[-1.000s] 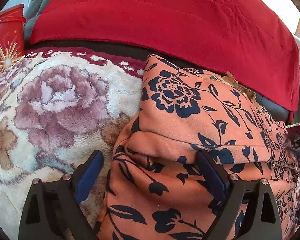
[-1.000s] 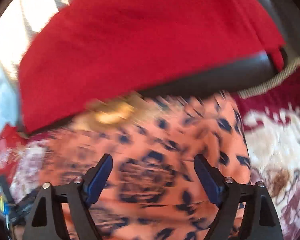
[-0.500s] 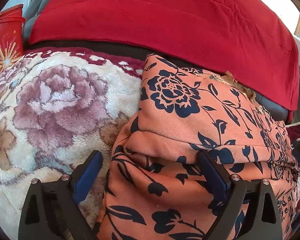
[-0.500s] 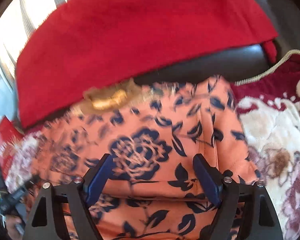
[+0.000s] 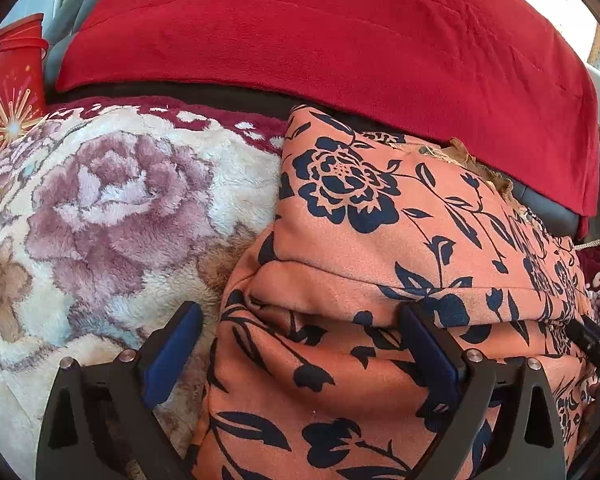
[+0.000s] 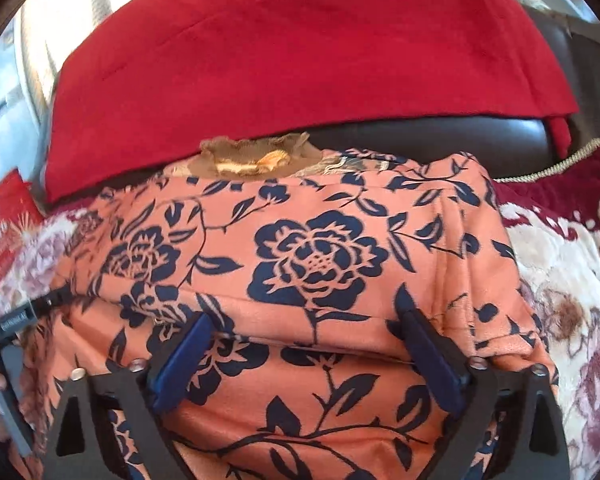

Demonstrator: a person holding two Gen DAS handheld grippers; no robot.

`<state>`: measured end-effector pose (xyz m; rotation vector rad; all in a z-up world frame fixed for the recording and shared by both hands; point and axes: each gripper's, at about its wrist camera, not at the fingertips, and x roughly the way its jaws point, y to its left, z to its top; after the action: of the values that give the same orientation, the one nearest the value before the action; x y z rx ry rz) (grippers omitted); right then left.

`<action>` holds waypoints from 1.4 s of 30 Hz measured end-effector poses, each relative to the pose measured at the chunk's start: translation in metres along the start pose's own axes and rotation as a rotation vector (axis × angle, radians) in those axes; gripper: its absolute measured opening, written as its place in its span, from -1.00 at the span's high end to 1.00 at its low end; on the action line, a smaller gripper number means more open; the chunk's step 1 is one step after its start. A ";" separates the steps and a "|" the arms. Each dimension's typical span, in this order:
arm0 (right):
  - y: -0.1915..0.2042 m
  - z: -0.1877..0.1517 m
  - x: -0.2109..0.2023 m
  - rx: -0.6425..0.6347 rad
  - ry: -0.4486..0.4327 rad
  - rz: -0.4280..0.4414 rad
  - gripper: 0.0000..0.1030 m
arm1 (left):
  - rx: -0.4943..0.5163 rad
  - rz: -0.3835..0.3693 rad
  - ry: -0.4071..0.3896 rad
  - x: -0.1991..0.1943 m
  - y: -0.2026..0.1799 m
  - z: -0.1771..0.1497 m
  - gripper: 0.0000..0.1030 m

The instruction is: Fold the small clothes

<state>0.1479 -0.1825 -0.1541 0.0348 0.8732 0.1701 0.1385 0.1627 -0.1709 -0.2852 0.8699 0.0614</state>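
An orange garment with dark blue flowers (image 5: 380,240) lies folded on a floral plush blanket (image 5: 112,208). It also fills the right wrist view (image 6: 320,248), with a tan lace edge (image 6: 252,156) at its far side. My left gripper (image 5: 300,320) is open, low over the garment's left edge near the fold line. My right gripper (image 6: 304,324) is open over the garment's near layer, just below the folded edge. Neither holds cloth. The left gripper body (image 6: 16,320) shows at the left of the right wrist view.
A red blanket (image 5: 320,32) drapes over a dark leather backrest (image 6: 420,136) behind the garment. A red box with gold fireworks (image 5: 8,92) stands at the far left. The plush blanket (image 6: 560,300) extends to the right of the garment.
The right gripper has moved down and closer over the garment, and its view has steadied. The left gripper has stayed almost still. Both stayed open.
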 end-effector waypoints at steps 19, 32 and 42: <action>-0.011 -0.003 -0.006 0.058 -0.053 0.065 -0.99 | -0.038 -0.075 -0.045 -0.004 0.012 -0.003 -0.93; -0.018 -0.006 -0.010 0.109 -0.086 0.106 -0.99 | 0.087 0.065 -0.179 -0.101 -0.026 -0.035 -0.94; -0.019 -0.007 -0.011 0.116 -0.085 0.106 -0.99 | 0.174 0.194 -0.063 -0.093 0.000 -0.114 -0.94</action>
<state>0.1381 -0.2037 -0.1521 0.1952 0.7959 0.2156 -0.0065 0.1380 -0.1699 -0.0353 0.8324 0.1735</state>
